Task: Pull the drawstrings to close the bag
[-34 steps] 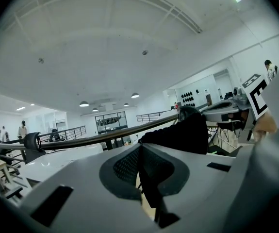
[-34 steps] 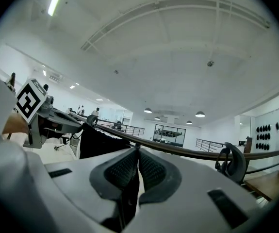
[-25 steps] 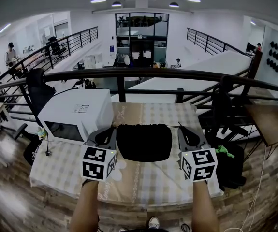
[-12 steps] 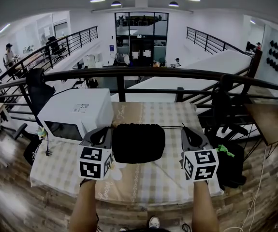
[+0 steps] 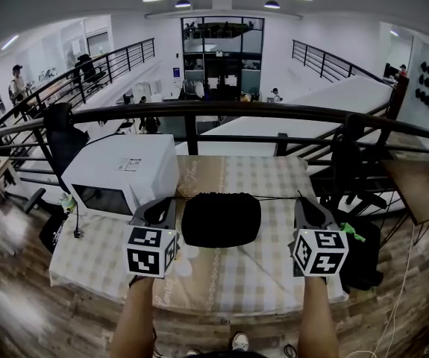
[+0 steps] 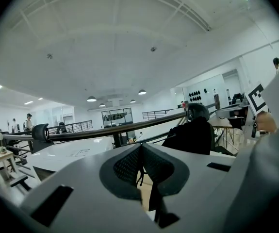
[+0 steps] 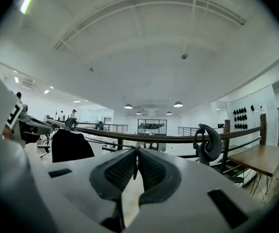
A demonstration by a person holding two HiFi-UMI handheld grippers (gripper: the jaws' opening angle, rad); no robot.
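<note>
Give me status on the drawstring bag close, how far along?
Done: the left hand-held gripper is shut on the left drawstring, and the right hand-held gripper on the right drawstring. In hand: both cords run taut sideways from the black bag, whose top edge looks gathered. Left: likely a last tug, then release. Whether the mouth is fully closed can't be told.

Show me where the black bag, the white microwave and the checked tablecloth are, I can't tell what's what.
black bag [image 5: 221,219], head view, middle of its dark body.
white microwave [image 5: 124,166], head view, on its top panel.
checked tablecloth [image 5: 229,278], head view, bare patch in front of the bag.
</note>
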